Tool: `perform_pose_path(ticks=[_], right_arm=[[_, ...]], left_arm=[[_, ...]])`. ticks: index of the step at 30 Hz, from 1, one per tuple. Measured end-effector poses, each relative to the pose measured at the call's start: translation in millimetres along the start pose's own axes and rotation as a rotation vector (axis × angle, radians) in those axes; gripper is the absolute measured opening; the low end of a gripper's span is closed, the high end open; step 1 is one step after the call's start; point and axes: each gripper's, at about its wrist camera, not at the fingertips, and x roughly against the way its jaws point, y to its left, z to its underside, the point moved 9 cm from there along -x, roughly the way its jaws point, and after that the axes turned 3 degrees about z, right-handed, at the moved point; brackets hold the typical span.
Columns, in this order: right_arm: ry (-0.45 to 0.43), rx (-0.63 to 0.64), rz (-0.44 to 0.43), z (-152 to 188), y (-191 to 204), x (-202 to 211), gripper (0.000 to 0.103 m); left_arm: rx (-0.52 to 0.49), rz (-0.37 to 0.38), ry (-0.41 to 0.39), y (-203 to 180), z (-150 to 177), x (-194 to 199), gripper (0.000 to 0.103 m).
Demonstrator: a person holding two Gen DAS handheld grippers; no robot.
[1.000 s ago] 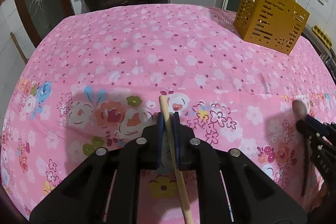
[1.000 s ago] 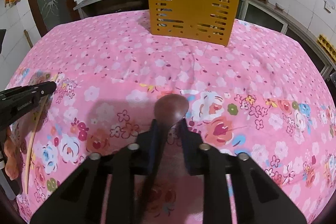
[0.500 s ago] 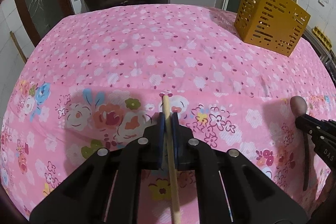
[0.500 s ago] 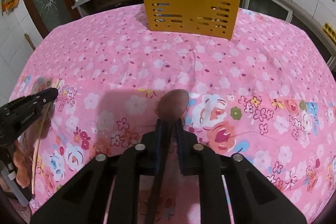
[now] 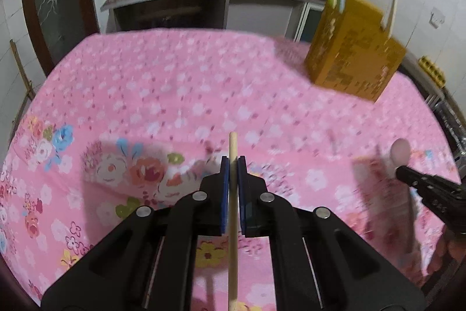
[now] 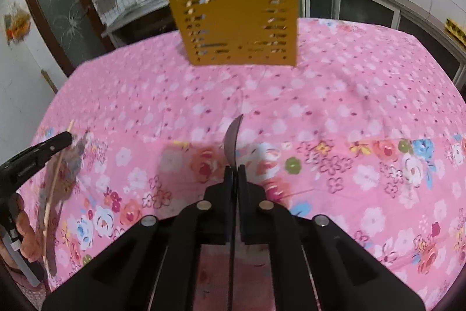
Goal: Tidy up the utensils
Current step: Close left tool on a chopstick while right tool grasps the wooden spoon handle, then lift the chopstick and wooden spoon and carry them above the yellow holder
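Gripping: left gripper [image 5: 233,165], jaws closed on wooden chopstick [image 5: 232,212]; right gripper [image 6: 235,174], jaws closed on dark spoon [image 6: 232,140], edge-on. Standing beyond on pink floral tablecloth [image 6: 335,95]: yellow utensil holder [image 6: 238,16].

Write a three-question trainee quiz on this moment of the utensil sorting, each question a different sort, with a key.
1. True or false: the left gripper is shut on a wooden chopstick.
2. Multiple choice: what does the right gripper hold? A. a fork B. a dark spoon C. nothing
3. Fill in: the yellow slotted utensil holder stands on a ____ floral tablecloth.

Key: 1 true; 2 B; 3 pink.
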Motion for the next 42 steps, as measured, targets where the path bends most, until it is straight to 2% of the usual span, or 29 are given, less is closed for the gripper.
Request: perform_pose_path(ticks=[3, 12, 21, 24, 27, 31, 35, 42], right_arm=[[-0.063, -0.035, -0.061, -8, -5, 11, 0.003], [-0.302, -0.029, -0.088, -37, -11, 62, 0.004], [-0.426, -0.005, -0.09, -51, -17, 83, 0.004], [-0.493, 0.001, -0.097, -58, -22, 95, 0.004], [-0.6, -0.002, -0.131, -64, -25, 117, 0.004], [-0.627, -0.006, -0.131, -71, -27, 123, 0.005], [-0.616, -0.006, -0.123, -75, -29, 118, 0.005], [-0.573, 0.031, -0.045, -88, -29, 105, 0.004]], left_arm=[[0.0, 0.03, -0.067, -8, -11, 18, 0.004], [-0.002, 0.092, -0.203, -30, -41, 57, 0.004], [-0.036, 0.083, -0.274, -43, -62, 67, 0.004], [-0.055, 0.084, -0.309, -51, -74, 74, 0.004], [-0.069, 0.092, -0.342, -59, -86, 82, 0.004], [-0.074, 0.115, -0.363, -70, -98, 88, 0.004], [-0.09, 0.126, -0.378, -80, -104, 90, 0.004], [-0.107, 0.131, -0.409, -94, -125, 90, 0.004]])
